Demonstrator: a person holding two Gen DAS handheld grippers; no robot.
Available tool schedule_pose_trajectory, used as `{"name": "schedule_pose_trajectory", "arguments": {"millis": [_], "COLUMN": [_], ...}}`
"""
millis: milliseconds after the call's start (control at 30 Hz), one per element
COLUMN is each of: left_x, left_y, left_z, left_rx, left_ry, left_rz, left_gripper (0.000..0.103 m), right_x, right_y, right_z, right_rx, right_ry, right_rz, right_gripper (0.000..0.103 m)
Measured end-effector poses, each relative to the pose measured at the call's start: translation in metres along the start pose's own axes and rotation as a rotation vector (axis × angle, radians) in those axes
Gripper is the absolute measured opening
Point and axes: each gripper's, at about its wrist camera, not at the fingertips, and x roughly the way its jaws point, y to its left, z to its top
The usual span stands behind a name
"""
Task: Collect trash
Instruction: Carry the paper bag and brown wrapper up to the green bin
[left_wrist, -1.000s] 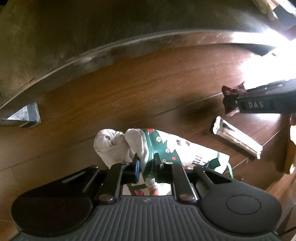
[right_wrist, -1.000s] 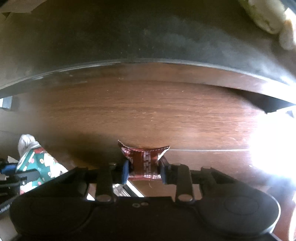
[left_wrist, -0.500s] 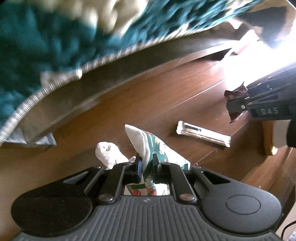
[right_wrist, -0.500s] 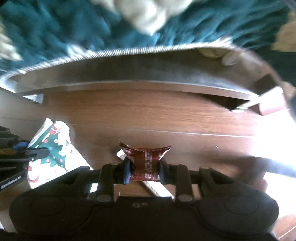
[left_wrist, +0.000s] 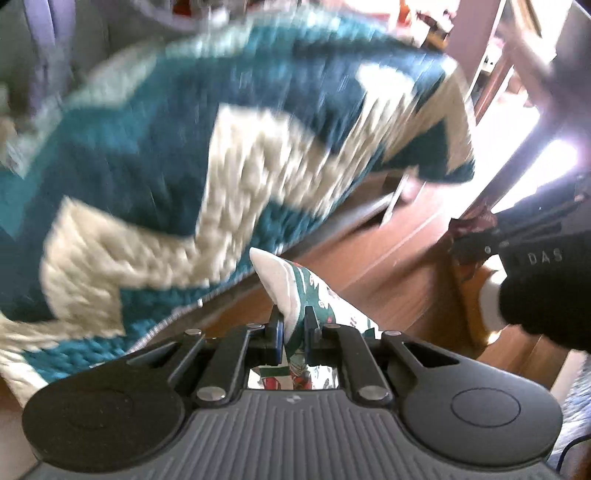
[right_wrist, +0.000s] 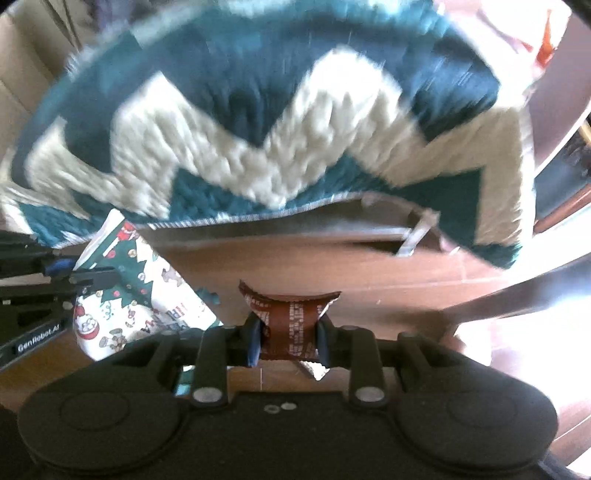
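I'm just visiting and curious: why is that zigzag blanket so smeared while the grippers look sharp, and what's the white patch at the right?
Left wrist view: the blanket shows motion blur; the left gripper, fixed to the camera, stays crisp; glare whites out the right. Right wrist view: same blur, overexposed floor.

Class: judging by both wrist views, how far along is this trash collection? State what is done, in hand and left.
Done: both pickups. In hand: the left gripper is shut on the Christmas-print wrapper, and the right gripper is shut on the brown wrapper, both held above the wood floor near the rug. Left: dropping them off; no bin is in view.
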Motion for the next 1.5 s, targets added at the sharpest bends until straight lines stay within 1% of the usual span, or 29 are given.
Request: {"name": "schedule_pose_trajectory", "arguments": {"millis": [100,200,300,467,567,667,767,900,1000,1067,1167,1233,1367,1433,1500], "left_x": [-0.041,-0.076,-0.111,-0.176,-0.218,-0.256,-0.294,-0.337,-0.369,-0.392,-0.423,-0.436,-0.448,-0.445,-0.436], "left_y": [-0.017,-0.036,-0.05,-0.085,-0.108,-0.132,-0.157,-0.184,-0.204,-0.218,-0.242,-0.258,-0.292,-0.312,-0.328], "left_z": [0.014,0.027,0.044,0.077,0.1,0.122,0.147,0.183,0.211,0.228,0.246,0.258,0.279,0.287,0.294], "left_rx": [0.008,0.018,0.004,-0.016,-0.016,-0.012,-0.001,-0.002,0.006,0.013,0.043,0.065,0.107,0.129,0.135], "left_ry": [-0.059,-0.094,-0.141,-0.271,-0.36,-0.446,-0.529,-0.616,-0.692,-0.747,-0.822,-0.853,-0.904,-0.915,-0.916], "left_rz": [0.01,0.033,0.028,-0.006,-0.027,-0.049,-0.068,-0.094,-0.106,-0.121,-0.136,-0.152,-0.193,-0.208,-0.228], "left_gripper": [0.01,0.01,0.01,0.01,0.01,0.01,0.01,0.01,0.01,0.01,0.01,0.01,0.01,0.01,0.01], "right_x": [-0.049,-0.102,-0.149,-0.234,-0.284,-0.323,-0.365,-0.412,-0.439,-0.449,-0.457,-0.46,-0.457,-0.456,-0.45], "right_y": [-0.001,-0.004,-0.011,-0.029,-0.045,-0.064,-0.089,-0.122,-0.143,-0.159,-0.182,-0.196,-0.223,-0.232,-0.243], "right_z": [-0.003,-0.01,-0.015,-0.026,-0.031,-0.034,-0.035,-0.034,-0.032,-0.03,-0.03,-0.028,-0.027,-0.034,-0.035], "right_rx": [-0.038,-0.077,-0.091,-0.098,-0.1,-0.092,-0.055,0.006,0.037,0.053,0.084,0.107,0.159,0.176,0.195], "right_ry": [-0.065,-0.141,-0.203,-0.325,-0.407,-0.475,-0.537,-0.62,-0.655,-0.663,-0.657,-0.651,-0.644,-0.639,-0.627], "right_rz": [-0.027,-0.054,-0.068,-0.088,-0.116,-0.146,-0.165,-0.201,-0.242,-0.272,-0.296,-0.309,-0.331,-0.345,-0.355], "right_gripper": [0.028,0.028,0.028,0.028,0.028,0.028,0.028,0.028,0.028,0.028,0.028,0.028,0.028,0.028,0.028]}}
